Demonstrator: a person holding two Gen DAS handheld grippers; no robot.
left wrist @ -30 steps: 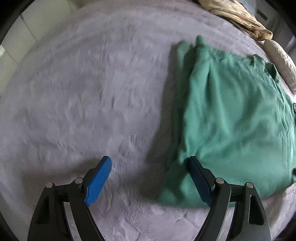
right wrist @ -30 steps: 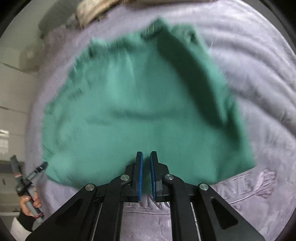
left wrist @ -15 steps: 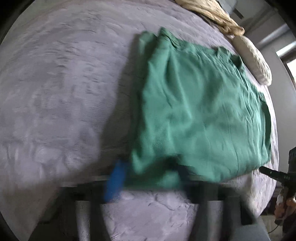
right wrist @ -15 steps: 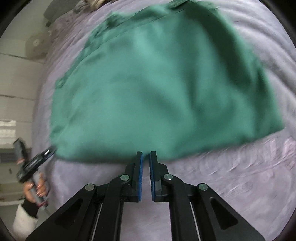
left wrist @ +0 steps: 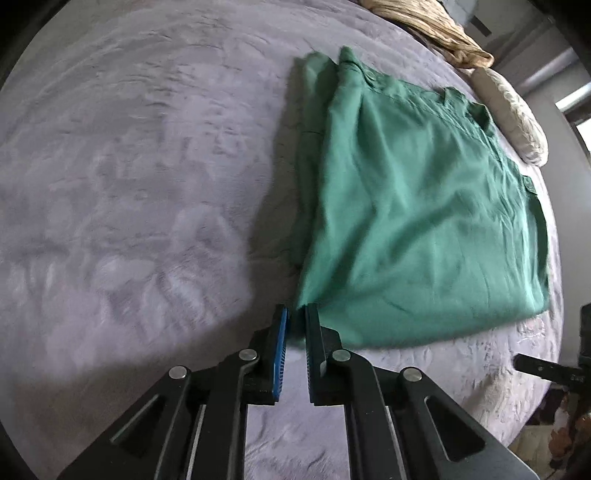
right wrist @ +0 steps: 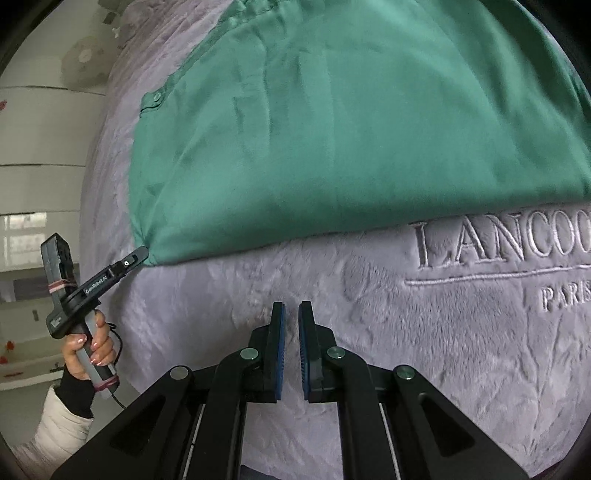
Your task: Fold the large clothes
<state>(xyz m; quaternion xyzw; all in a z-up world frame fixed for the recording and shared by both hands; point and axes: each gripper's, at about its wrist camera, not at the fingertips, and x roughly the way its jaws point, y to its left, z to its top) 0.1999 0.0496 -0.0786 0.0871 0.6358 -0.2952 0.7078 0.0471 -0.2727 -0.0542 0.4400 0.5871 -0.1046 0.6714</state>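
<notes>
A folded green shirt (left wrist: 413, 221) lay flat on a grey plush blanket (left wrist: 129, 184) that covered the bed, towards the blanket's right side in the left wrist view. The left gripper (left wrist: 295, 317) had just been closing, and its blue-padded jaws stood nearly together with the shirt's near left corner pinched between their tips. In the right wrist view the same gripper (right wrist: 142, 254) met that corner of the shirt (right wrist: 351, 129), its handle held in a hand (right wrist: 88, 350) with a white sleeve (right wrist: 55, 432). The right gripper (right wrist: 291, 314) was closed with nothing between its pads, above bare blanket (right wrist: 388, 332) just short of the shirt's near edge, beside embroidered lettering (right wrist: 517, 251). A beige cloth (left wrist: 432, 26) and a pale pillow (left wrist: 517, 122) lay at the far edge.
</notes>
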